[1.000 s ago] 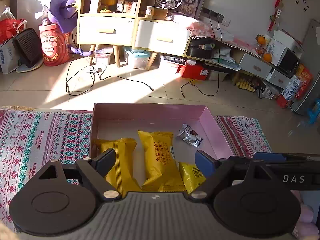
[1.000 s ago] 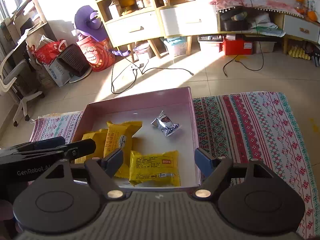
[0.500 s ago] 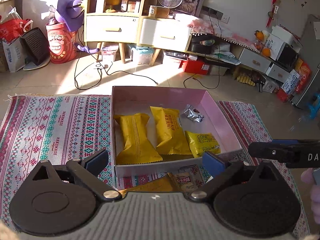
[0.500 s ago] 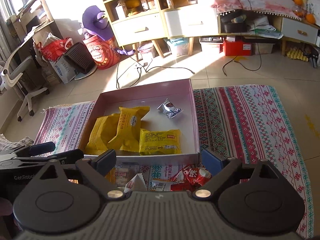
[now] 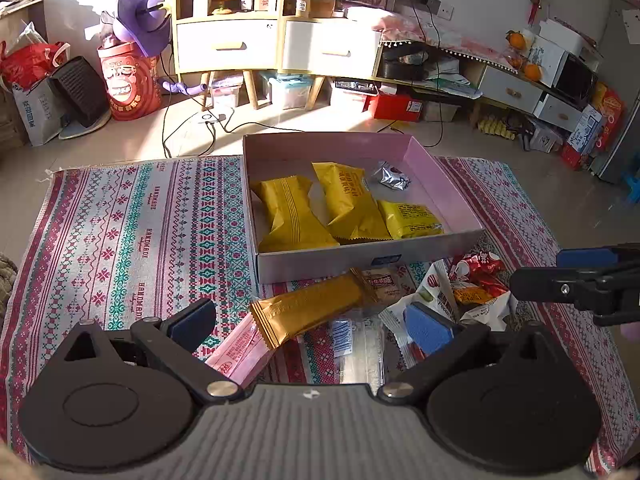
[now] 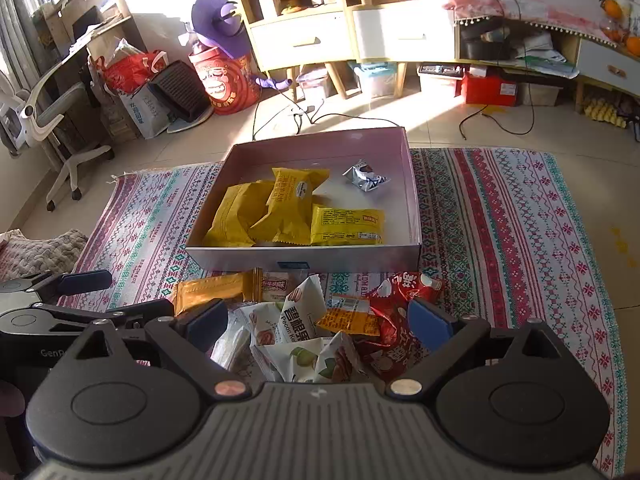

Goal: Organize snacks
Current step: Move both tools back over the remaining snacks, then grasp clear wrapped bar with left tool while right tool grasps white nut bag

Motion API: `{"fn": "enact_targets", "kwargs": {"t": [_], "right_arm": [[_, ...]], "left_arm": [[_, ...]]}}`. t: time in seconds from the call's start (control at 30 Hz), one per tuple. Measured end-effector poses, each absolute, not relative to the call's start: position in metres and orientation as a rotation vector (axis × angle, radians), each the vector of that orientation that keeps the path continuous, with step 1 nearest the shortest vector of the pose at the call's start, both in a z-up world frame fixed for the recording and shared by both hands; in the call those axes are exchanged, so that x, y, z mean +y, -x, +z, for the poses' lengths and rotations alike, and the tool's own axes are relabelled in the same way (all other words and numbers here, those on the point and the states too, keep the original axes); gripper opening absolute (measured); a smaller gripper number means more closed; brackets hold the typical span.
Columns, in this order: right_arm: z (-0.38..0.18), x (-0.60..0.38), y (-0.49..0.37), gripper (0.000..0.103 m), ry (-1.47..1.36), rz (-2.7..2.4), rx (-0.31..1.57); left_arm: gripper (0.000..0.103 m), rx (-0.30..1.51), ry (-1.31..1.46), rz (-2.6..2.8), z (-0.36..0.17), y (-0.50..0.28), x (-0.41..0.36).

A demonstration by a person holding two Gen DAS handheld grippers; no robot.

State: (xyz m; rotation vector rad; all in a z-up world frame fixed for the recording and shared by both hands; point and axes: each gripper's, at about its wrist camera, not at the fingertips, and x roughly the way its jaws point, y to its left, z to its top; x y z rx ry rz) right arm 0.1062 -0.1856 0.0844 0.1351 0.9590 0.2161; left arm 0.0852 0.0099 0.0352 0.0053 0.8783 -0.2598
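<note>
Pink cardboard box (image 5: 448, 184), shallow & rectangular, sits on a woven patterned rug (image 5: 132, 232). Inside: two crinkly yellow pillow packs (image 5: 292, 216) w/ long axes running roughly front-to-back, a smaller flat yellow pack (image 5: 410, 220) lying crosswise by the near wall, and a crumpled silver foil wrapper (image 5: 390, 176) near the far right corner.

Loose pile on the rug just in front of the box: glossy gold bar wrapper (image 5: 312, 308), long axis diagonal, its far end pointing up-right toward the box; pink sachet (image 5: 236, 354) partly under it; white pecan packs (image 6: 300, 312); red foil bag (image 6: 394, 308).

Left wrist view alone shows the pink sachet; right wrist view shows an office chair (image 6: 44, 120) & prob. a grey blanket (image 6: 36, 252) off the rug's left edge.

Left gripper (image 5: 308, 320) fingers wide apart above the gold bar, holding nothing. Right gripper (image 6: 320, 324) likewise spread, empty, over the white and red packs
</note>
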Motion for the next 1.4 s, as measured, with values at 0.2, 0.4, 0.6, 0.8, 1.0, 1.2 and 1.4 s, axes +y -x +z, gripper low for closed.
{"fn": "enact_targets", "kwargs": {"t": [0.2, 0.4, 0.6, 0.8, 1.0, 1.2, 1.4], "right_arm": [[0.080, -0.179, -0.091, 0.100, -0.111, 0.243, 0.944], [0.070, -0.174, -0.079, 0.100, -0.084, 0.262, 0.973], [0.063, -0.172, -0.068, 0.100, -0.054, 0.272, 0.997], [0.055, -0.175, -0.069, 0.100, -0.039, 0.250, 1.027], [0.049, -0.180, -0.072, 0.100, -0.059, 0.227, 1.057], [0.050, -0.185, -0.076, 0.100, -0.071, 0.215, 1.059], [0.050, -0.193, -0.082, 0.098, -0.122, 0.198, 1.060]], "left_arm": [[0.103, 0.872, -0.002, -0.256, 0.026, -0.065, 0.019], [0.103, 0.872, -0.032, -0.251, 0.019, -0.050, 0.025], [0.103, 0.889, -0.039, -0.259, 0.013, -0.040, 0.028], [0.103, 0.920, -0.027, -0.254, 0.006, -0.039, 0.034], [0.103, 0.949, 0.006, -0.255, 0.002, -0.043, 0.035], [0.103, 0.968, 0.022, -0.273, -0.005, -0.048, 0.025], [0.098, 0.974, -0.008, -0.329, -0.013, -0.052, 0.004]]}}
